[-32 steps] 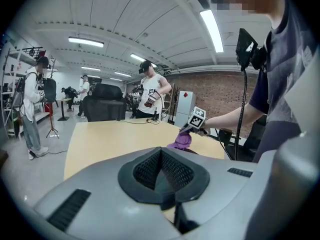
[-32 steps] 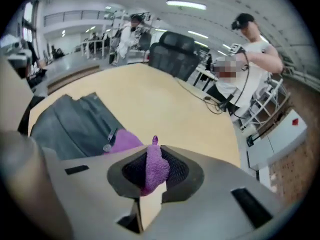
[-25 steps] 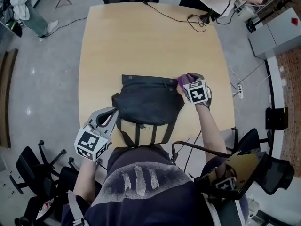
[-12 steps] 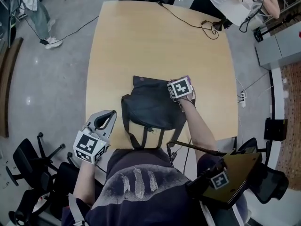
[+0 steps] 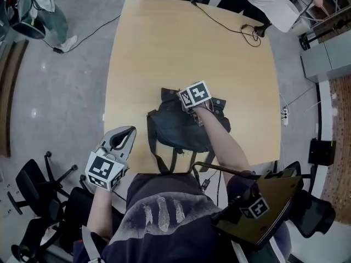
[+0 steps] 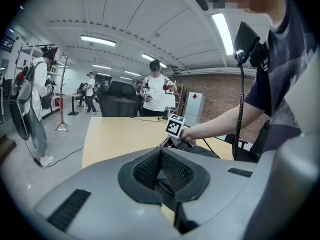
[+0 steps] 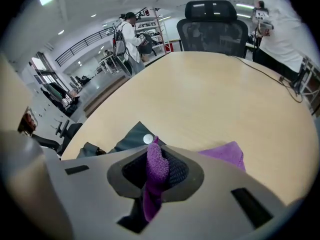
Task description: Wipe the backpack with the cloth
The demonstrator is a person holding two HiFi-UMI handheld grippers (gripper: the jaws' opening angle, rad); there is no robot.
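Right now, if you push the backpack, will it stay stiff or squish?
Probably squish: the backpack lies slumped and creased, its straps trailing limp. It may slide too: the table looks smooth, and the left gripper isn't holding it.

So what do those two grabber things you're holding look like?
Both are smooth, light grey plastic shells. The left gripper and the right gripper each carry a white cube printed with black square markers. The pads inside the jaws are black mesh. The person wears a dark short-sleeved T-shirt with pale streaks on the front.
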